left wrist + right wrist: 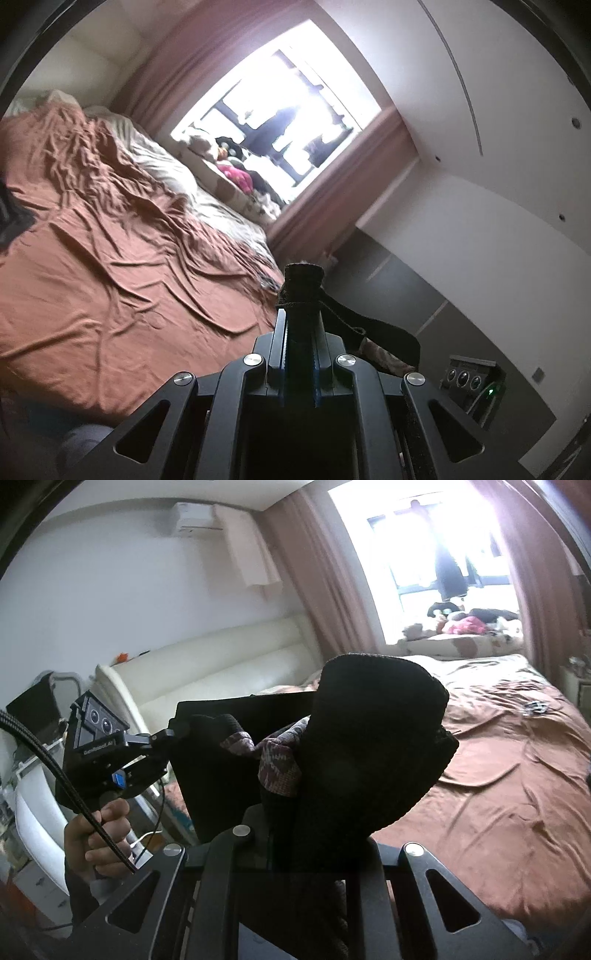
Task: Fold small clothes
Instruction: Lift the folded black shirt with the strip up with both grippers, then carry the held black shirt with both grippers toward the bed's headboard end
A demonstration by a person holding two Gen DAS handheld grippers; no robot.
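Only from the right wrist: the person's hand gripping the left gripper.

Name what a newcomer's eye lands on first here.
The black garment fills the centre of the right wrist view, held up above the bed between both claws, a patterned lining showing in its folds. Behind it, the rumpled rust-brown bedsheet spreads wide. The blown-out bright window with pink curtains glares at the far end of the room.
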